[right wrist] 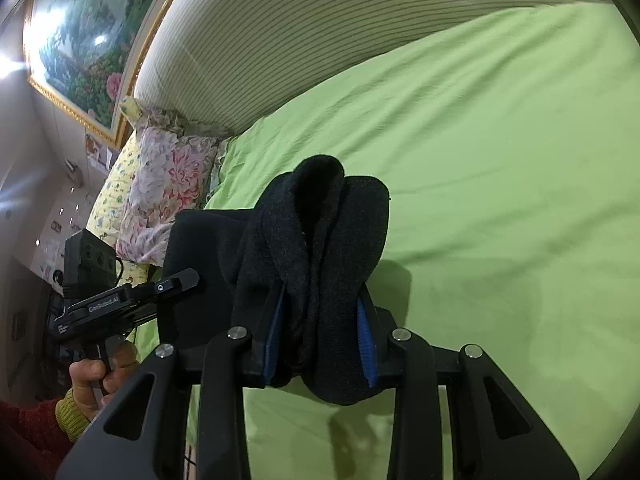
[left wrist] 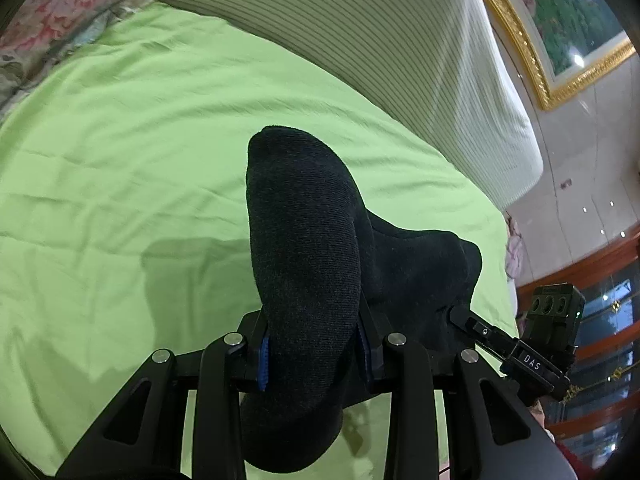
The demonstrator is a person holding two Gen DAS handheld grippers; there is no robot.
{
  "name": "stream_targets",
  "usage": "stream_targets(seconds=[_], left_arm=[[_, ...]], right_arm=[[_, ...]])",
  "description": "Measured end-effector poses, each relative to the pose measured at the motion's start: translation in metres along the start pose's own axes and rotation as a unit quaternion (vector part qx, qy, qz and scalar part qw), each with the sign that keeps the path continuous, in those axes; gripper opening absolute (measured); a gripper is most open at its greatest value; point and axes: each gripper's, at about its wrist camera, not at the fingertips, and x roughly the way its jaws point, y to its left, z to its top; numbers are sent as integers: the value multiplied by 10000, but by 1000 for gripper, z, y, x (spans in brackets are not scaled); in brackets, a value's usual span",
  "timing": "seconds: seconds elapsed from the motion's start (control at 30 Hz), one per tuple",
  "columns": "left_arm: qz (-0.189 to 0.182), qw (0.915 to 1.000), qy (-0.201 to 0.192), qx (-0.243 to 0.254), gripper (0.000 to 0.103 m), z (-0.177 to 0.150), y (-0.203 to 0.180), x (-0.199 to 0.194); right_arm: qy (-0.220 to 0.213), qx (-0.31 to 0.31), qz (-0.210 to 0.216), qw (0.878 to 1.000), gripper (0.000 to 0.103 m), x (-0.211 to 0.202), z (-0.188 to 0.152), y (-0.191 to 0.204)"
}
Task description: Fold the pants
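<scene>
Bunching up between blue pads, the black pants (left wrist: 308, 248) sit gripped at two places and are lifted off the bed, with their shadow falling on the sheet beneath. In the left wrist view the left hand-held gripper (left wrist: 312, 354) is clenched on a thick rounded fold of the dark knit cloth, which bulges forward past its fingers (left wrist: 262, 364) and droops below them. A flatter stretch of the same cloth runs off to the right, where the other tool's black finger pinches it. In the right wrist view the right hand-held gripper (right wrist: 322, 338) is likewise clamped on the pants (right wrist: 320, 256), here a bundle of several layers standing up between its pads (right wrist: 366, 344), and a smooth span of cloth leads left to the tip of the left tool.

A hand (right wrist: 96, 376) with a yellow cuff (right wrist: 72, 414) over a red sleeve (right wrist: 24, 436) grips that tool's handle at the lower left.

Under everything lies a light green sheet (left wrist: 120, 168), wrinkled, covering the bed. A striped padded headboard (left wrist: 360, 40) rises behind it. Floral pillows (right wrist: 160, 200) lie at the head of the bed, just beside the headboard. On the wall hangs a gold-framed painting (right wrist: 80, 48) of flowers and greenery.
</scene>
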Motion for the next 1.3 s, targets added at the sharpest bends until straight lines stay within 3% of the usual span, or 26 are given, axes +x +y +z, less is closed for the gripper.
stream_targets(seconds=[0.4, 0.77, 1.03, 1.3], left_arm=[[283, 9991, -165, -265, 32, 39, 41, 1], [473, 9981, -82, -387, 33, 45, 62, 26], [722, 9963, -4, -472, 47, 40, 76, 35], [910, 9951, -30, -381, 55, 37, 74, 39]], right_arm=[[249, -202, 32, 9995, 35, 52, 30, 15], [514, -164, -123, 9985, 36, 81, 38, 4], [618, -76, -359, 9974, 46, 84, 39, -12], [543, -294, -687, 9957, 56, 79, 37, -20]])
